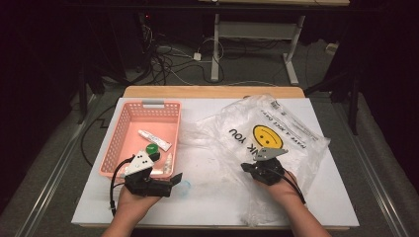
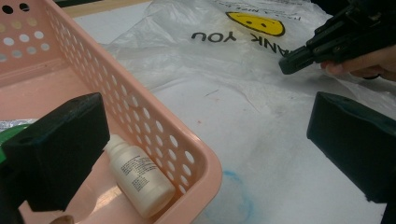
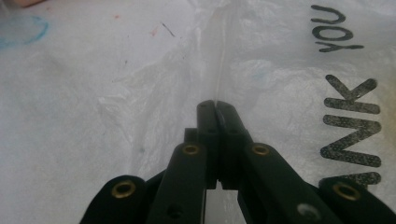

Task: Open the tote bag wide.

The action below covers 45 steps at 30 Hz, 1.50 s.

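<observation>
- The plastic bag [image 1: 267,133] lies crumpled and mostly flat on the white bench [image 1: 217,197], just beside the pink basket [image 1: 123,133], on the side away from the basket's grey handle end; its smiley print faces up.
- The right claw [image 1: 248,169] sits at the bag's edge nearest the basket. In the right gripper view its jaws are pressed together with a thin ridge of film rising from their tips, so it looks clamped on the plastic bag [image 3: 261,70].
- The left claw [image 1: 175,178] hovers at the basket's near corner, jaws spread wide and holding nothing. One jaw hangs over the basket's inside, the other over bare bench.
- Inside the basket, near that corner, a small white bottle [image 2: 140,179] lies on its side against the perforated wall. A white tube [image 1: 154,140] and a green-capped item [image 1: 152,149] lie farther in.
- Handling, as a judgement: the bag is very light, limp and slippery. It will sag and fold rather than keep a shape, and a thin pinch could slide out or stretch the film.
- Best hold is probably a gathered fold at the mouth edge, with the second claw taking the opposite lip to spread the opening.
- The bottle looks rigid, smooth and light; across its body is the safer grip.
</observation>
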Tool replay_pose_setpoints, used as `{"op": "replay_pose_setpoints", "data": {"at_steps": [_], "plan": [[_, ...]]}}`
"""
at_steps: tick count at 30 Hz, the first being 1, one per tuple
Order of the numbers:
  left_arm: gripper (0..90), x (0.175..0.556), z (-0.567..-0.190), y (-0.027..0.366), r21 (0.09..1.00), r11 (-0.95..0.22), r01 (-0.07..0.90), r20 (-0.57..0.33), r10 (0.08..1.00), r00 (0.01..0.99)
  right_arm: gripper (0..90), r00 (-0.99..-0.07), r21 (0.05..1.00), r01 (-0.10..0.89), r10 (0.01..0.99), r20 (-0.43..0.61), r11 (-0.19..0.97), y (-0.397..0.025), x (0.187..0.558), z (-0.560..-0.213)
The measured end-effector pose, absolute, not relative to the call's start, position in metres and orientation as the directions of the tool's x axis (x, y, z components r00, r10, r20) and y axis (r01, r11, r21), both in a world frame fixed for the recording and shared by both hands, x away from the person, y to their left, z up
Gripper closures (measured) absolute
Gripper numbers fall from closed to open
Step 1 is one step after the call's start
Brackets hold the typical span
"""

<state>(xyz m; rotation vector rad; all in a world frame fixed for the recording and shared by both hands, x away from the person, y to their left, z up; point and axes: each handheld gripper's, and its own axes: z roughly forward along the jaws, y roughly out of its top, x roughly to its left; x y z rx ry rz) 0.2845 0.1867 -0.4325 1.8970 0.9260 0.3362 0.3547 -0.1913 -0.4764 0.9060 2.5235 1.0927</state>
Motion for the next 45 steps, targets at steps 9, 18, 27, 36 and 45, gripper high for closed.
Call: {"op": "replay_pose_setpoints", "data": {"at_steps": [9,18,27,36,45], "plan": [[0.0,0.285,-0.433,0.187,0.854,-0.249,0.457,-0.148,0.725,0.673,90.0,-0.769,0.776,0.422,0.638,0.033,0.468,-0.2,0.352,-0.466],[0.0,0.285,-0.434,0.187,0.859,-0.243,0.451,-0.144,0.73,0.668,90.0,-0.764,0.818,0.377,0.645,0.01,0.434,-0.207,0.349,-0.452],[0.0,0.287,-0.436,0.195,0.865,-0.175,0.471,-0.209,0.727,0.654,90.0,-0.757,0.855,0.332,0.654,-0.011,0.399,-0.212,0.344,-0.433],[0.0,0.284,-0.428,0.198,0.866,-0.185,0.464,-0.189,0.738,0.648,90.0,-0.751,0.88,0.295,0.66,-0.027,0.371,-0.217,0.345,-0.418],[0.0,0.288,-0.425,0.206,0.857,-0.183,0.483,-0.185,0.764,0.618,90.0,-0.759,0.895,0.278,0.651,-0.018,0.349,-0.221,0.343,-0.41]]}}
